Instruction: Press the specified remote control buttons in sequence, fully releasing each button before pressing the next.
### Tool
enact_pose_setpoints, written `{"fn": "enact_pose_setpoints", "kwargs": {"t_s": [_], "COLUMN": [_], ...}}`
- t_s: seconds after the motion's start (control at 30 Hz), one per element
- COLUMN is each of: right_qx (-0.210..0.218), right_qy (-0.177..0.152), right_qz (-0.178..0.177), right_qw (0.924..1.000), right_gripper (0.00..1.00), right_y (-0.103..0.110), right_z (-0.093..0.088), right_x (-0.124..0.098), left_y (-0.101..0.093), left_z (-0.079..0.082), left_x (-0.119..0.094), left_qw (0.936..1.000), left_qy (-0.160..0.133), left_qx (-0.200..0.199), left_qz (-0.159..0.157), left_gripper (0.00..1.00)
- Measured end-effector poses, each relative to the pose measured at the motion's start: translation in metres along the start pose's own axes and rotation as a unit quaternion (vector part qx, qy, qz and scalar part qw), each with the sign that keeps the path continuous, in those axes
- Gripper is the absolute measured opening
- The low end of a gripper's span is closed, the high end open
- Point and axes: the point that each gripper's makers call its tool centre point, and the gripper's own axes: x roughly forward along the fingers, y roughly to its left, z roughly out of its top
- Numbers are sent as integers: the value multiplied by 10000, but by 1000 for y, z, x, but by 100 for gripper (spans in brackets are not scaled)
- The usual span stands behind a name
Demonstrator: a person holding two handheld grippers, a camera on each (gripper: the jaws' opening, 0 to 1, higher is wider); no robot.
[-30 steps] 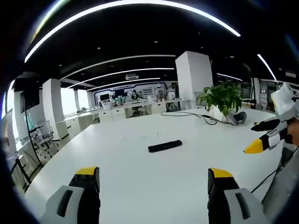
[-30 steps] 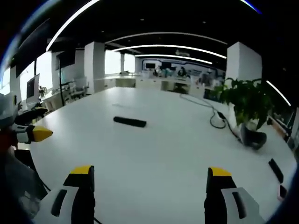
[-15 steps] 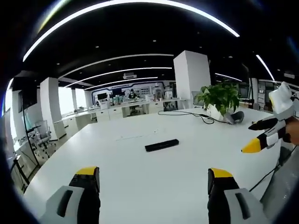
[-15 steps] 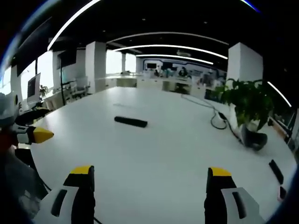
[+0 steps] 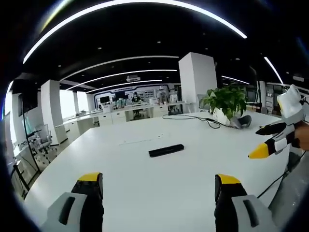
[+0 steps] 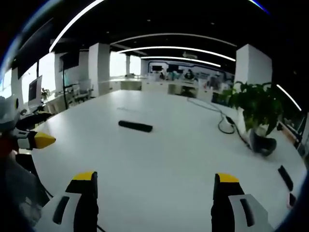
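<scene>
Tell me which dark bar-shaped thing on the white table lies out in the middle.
The remote control, lying alone mid-table; the other dark bar sits at the right edge near the potted plant.

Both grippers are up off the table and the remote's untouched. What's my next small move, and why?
Probably ease the right gripper forward and down toward the remote. It lies flat on the white table, well ahead of both open grippers, and nothing stands between. The left gripper is equally far off.

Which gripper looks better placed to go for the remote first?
Hard to call: the remote lies far ahead of both the left gripper and the right gripper, both open, roughly centred in each view. Marginally the left.
</scene>
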Motion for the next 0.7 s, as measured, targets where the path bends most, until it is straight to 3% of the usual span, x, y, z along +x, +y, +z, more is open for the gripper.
{"fn": "enact_pose_setpoints", "kwargs": {"t_s": [0.7], "right_qx": [-219], "right_qy": [70], "right_qz": [225], "right_qw": [9995], "right_gripper": [99], "right_y": [14], "right_z": [-1], "right_x": [3], "left_y": [5], "left_z": [-4], "left_x": [-6], "left_qw": [9997], "left_qy": [232], "left_qx": [-95], "left_qz": [71], "left_gripper": [100]}}
